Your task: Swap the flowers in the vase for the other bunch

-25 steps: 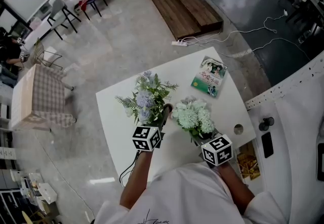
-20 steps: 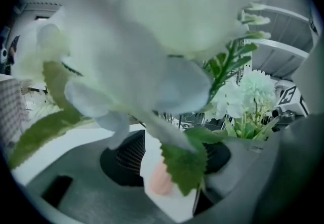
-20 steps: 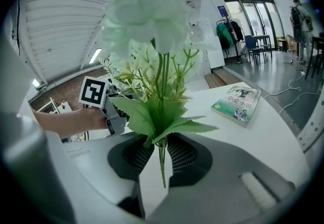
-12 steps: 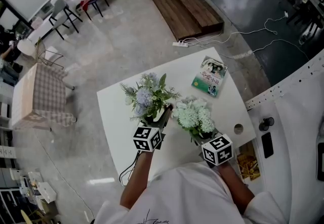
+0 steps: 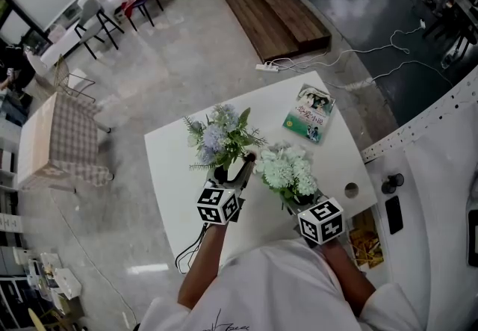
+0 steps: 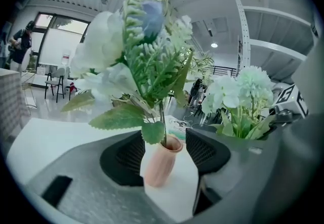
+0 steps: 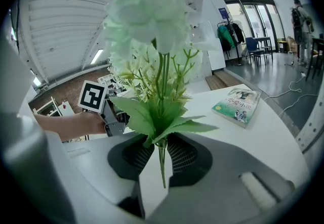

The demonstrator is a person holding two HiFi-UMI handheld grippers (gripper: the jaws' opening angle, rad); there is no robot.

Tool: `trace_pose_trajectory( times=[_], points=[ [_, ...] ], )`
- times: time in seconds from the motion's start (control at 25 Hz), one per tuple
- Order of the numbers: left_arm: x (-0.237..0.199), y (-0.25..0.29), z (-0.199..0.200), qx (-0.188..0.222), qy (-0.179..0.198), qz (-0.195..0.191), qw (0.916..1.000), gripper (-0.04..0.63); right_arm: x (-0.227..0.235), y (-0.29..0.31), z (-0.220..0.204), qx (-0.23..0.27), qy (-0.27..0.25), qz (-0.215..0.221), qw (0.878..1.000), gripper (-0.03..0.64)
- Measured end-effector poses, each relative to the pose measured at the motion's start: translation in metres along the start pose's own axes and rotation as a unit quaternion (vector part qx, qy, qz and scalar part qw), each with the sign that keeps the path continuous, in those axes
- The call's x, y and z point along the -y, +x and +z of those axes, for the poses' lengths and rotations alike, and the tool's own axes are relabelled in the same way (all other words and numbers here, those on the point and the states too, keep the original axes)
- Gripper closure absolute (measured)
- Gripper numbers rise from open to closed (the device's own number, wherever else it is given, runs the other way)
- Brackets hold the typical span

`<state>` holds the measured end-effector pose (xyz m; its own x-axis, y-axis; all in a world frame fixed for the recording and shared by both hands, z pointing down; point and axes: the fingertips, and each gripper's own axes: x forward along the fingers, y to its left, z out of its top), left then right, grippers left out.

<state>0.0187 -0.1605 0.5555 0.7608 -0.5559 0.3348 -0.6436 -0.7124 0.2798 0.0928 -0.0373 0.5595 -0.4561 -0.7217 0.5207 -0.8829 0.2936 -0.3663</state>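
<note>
A small terracotta vase [image 6: 159, 165] stands on the white table [image 5: 172, 172] with a bunch of lavender-blue flowers and ferns [image 5: 220, 135] in it. My left gripper [image 5: 237, 171] reaches in from the near side. Its jaws hug the vase's body on both sides, shut on it. To the right, my right gripper [image 5: 296, 202] is shut on the thin green stems [image 7: 161, 165] of a pale green-white bunch [image 5: 287, 170]. It holds that bunch upright just above the table, beside the vase. The same pale bunch [image 6: 238, 96] also shows in the left gripper view.
A paperback book [image 5: 308, 113] lies at the table's far right corner. A round hole [image 5: 351, 190] sits near the right edge. A white curved structure [image 5: 441, 165] stands close on the right. Cables [image 5: 358, 53] trail over the floor beyond the table.
The blue bunch has swung from leaning left to more upright and sits a little farther right. Neither gripper has shifted noticeably, and the pale bunch stays put.
</note>
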Motion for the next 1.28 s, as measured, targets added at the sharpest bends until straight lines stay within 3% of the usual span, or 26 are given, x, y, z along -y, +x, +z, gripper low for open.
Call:
trace_pose_trajectory(
  times=[0.84,1.28],
  points=[
    [0.022,-0.032,-0.016,0.004,-0.021,-0.003,0.9998,0.397,-0.014,-0.011,-0.009,0.005,0.002,0.004,1.000,0.535],
    [0.032,-0.056,-0.023,0.024,-0.022,-0.009,0.9994,0.498,-0.020,-0.020,-0.011,0.028,0.004,-0.010,1.000,0.537]
  ],
)
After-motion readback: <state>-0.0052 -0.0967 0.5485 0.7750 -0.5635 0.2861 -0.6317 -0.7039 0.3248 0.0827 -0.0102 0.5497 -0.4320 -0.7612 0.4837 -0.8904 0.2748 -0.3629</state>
